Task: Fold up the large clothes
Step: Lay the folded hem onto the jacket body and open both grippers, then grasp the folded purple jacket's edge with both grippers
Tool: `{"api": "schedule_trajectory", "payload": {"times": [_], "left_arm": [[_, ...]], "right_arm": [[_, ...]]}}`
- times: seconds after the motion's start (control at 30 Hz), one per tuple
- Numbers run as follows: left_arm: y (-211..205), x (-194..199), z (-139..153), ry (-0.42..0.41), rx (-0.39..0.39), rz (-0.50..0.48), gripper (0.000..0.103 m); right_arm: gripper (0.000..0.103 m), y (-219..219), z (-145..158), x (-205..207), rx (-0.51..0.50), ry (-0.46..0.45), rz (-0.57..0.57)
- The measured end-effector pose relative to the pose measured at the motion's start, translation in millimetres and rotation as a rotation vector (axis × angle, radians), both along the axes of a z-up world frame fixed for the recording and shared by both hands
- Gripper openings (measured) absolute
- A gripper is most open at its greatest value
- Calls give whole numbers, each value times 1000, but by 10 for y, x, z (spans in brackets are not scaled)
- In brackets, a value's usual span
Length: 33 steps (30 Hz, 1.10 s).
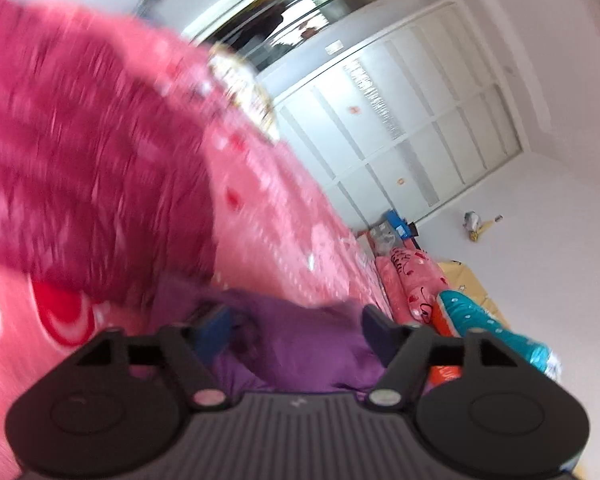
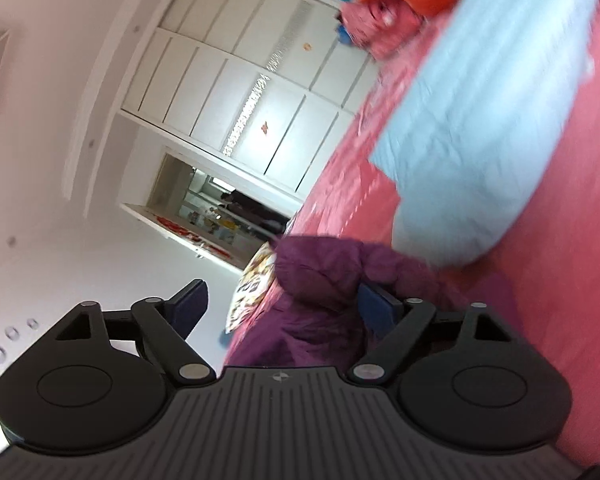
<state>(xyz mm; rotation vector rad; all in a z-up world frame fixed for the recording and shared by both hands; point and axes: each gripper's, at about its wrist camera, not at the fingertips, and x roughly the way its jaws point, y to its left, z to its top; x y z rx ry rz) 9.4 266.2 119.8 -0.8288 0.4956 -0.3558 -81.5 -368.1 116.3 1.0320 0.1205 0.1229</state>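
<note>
A purple padded garment (image 1: 300, 344) lies crumpled on the pink patterned bed cover (image 1: 268, 208). My left gripper (image 1: 296, 328) is open, its jaws wide apart, with the purple cloth between and below the fingers. In the right wrist view the same purple garment (image 2: 324, 280) bulges up in front. My right gripper (image 2: 284, 304) is open, its right finger (image 2: 376, 304) against the cloth and its left finger (image 2: 188, 304) in free air. Both views are tilted and blurred.
A dark pink knitted garment (image 1: 80, 160) lies on the bed at left. A light blue folded cloth (image 2: 480, 120) lies on the cover. Pink, orange and teal pillows (image 1: 440, 292) are piled at the bed's end. White wardrobe doors (image 2: 240, 80) and an open doorway (image 2: 228, 208) stand behind.
</note>
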Motion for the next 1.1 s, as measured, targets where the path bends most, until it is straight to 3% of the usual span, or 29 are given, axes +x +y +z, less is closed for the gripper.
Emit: {"api": "schedule_trajectory", "payload": {"times": [0.1,0.2,0.37,0.43,0.53,0.73,0.87,1.1], "left_arm": [[-32,-194,310,-88,132,-19,79],[-248,-327,460,-134,246,-122,80],[-920,-426,327,-161,413,-366,79],[-1230,-412,209,-166,473,-456,75],[-1555,-317,31,-190,562,-522,70],[-1806,33,-119,-194,651,-489,56],[-1888,230,-162,-206,720,-421,55],[-1924,602,-224,-199,750,-284,55]], "right_arm": [[103,69,156,-95,-118,2,-27],[103,240,351,-131,-328,26,-50],[103,726,521,-98,-673,58,62],[103,917,504,-80,-742,65,144],[103,1058,415,-8,-733,74,227],[103,1181,166,271,-699,223,298],[103,1239,82,462,-745,287,266],[103,1220,98,691,-839,318,140]]}}
